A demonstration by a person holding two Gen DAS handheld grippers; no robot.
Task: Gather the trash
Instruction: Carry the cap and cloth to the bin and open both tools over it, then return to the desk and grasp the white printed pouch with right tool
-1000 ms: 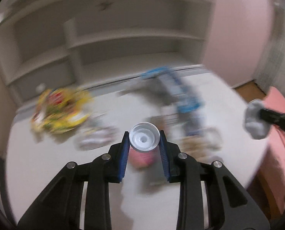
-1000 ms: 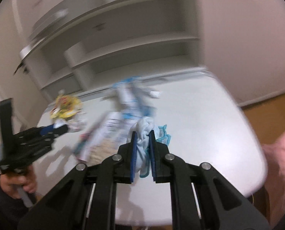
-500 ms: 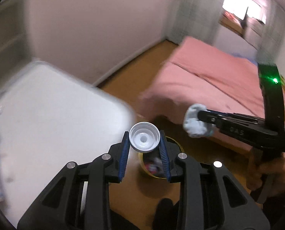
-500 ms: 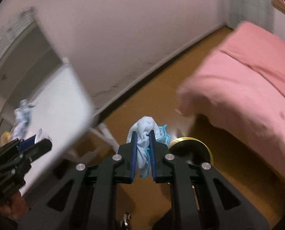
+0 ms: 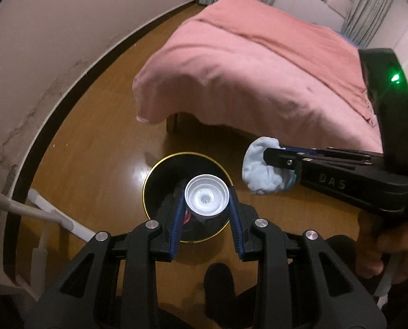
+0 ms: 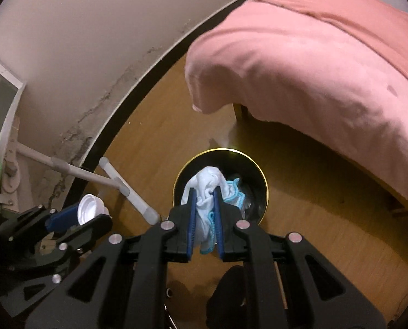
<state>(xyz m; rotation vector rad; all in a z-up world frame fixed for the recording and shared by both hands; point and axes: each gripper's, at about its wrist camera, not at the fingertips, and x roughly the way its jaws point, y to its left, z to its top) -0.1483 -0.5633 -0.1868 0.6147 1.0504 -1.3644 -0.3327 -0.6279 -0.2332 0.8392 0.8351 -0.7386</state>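
Both loads at drop-off, unreleased: left tool pinching white cap, right tool pinching crumpled mask, over part-filled bin at frame centre.

Your left gripper points steeply down, its blue-padded fingers closed against the sides of what they carry. Your right gripper also tilts down, jaws pinched nearly together on their load. Your right hand wraps its handle from below, at the lower right of the left wrist view.
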